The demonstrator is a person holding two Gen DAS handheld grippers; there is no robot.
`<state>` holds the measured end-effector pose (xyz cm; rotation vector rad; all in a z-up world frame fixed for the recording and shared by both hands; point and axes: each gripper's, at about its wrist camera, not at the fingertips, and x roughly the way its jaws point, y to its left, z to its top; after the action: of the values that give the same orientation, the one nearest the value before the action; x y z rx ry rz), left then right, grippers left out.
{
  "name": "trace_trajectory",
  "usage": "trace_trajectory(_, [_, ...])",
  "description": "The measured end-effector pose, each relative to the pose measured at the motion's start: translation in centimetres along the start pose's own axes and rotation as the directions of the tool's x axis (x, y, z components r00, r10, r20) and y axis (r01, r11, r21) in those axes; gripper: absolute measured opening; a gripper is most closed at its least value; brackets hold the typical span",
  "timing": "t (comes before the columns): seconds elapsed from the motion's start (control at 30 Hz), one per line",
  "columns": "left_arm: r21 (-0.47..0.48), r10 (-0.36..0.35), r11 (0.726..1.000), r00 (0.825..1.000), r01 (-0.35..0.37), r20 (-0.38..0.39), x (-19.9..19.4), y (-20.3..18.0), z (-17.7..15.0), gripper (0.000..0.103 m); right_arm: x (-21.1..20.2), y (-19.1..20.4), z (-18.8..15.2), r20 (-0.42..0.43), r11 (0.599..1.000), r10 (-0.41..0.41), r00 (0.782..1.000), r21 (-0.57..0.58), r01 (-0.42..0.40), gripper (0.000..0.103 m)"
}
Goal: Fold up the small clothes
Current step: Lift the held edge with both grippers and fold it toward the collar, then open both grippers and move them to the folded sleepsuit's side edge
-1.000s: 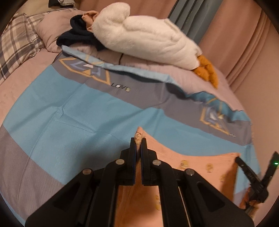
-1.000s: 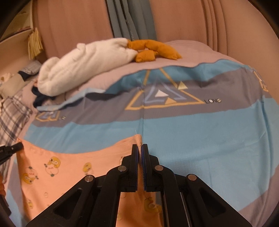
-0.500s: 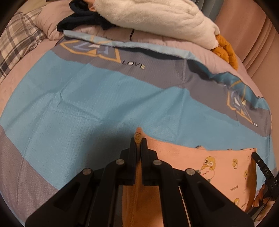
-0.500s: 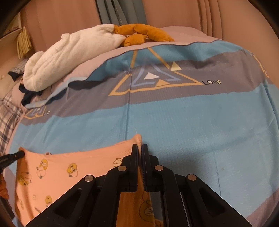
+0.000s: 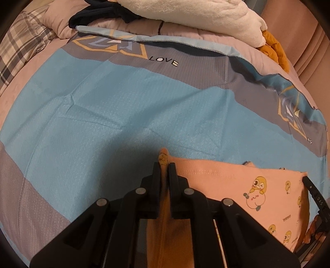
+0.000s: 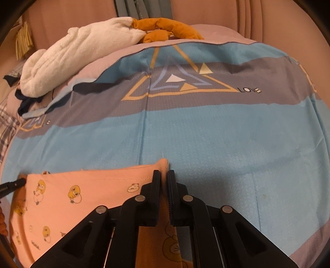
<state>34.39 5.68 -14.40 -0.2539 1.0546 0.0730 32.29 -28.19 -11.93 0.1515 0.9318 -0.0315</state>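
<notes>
Standing by the bed, I count one small peach garment printed with cartoon chicks, spread on the blue and grey bedspread close to its near edge, and two grippers on it, one at each end of its stitched top hem. At the left corner, the left gripper has just been opening its jaws. The corner of cloth stands up between them, and it looks loosened rather than pinched. The hem runs fairly straight across to the right corner, where the right gripper is clamped tight on the fabric. I judge this to be thin, soft cotton: very light, floppy, with no stiffness of its own, so it will sag and crease wherever it is not held (nothing fragile, though). The hemmed corners look like the surest places to grasp it, since the stitching gives the pads something thicker to bite. Along the far edge of the bedspread I count one dark garment and one white plush toy.
</notes>
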Motion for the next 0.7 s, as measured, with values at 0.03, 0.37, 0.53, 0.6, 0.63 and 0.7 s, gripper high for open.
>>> trace_trajectory(0.03, [-0.009,0.001,1.000,1.000,-0.001,0.002,-0.2,0.0,-0.1,0.015,-0.1,0.0,0.0,0.000,1.000,0.001,1.000,0.001,-0.001,0.005])
trace_trajectory(0.37, [0.004,-0.041,0.999,0.996,0.041,0.084,-7.1,-0.1,-2.7,0.076,-4.5,1.1,-0.9,0.048,0.999,-0.010,0.999,-0.044,0.012,0.055])
trace_trajectory(0.53, [0.007,-0.076,0.997,0.992,0.075,0.099,-9.9,0.4,-5.5,0.082,-8.3,1.5,-2.5,0.073,0.998,0.054,0.996,-0.044,-0.050,0.059])
trace_trajectory(0.6, [0.012,-0.081,0.997,0.991,0.080,0.102,-10.6,0.6,-6.8,0.082,-9.5,1.6,-3.5,0.090,0.998,0.043,0.995,-0.052,-0.038,0.061])
trace_trajectory(0.63, [0.015,-0.083,0.997,0.991,0.082,0.102,-10.9,0.7,-7.5,0.082,-10.1,1.5,-4.2,0.088,0.998,0.043,0.995,-0.050,-0.038,0.062])
trace_trajectory(0.7, [0.020,-0.087,0.996,0.992,0.086,0.095,-11.3,0.9,-9.2,0.082,-10.9,0.9,-5.5,0.076,0.999,0.051,0.996,-0.024,-0.049,0.062])
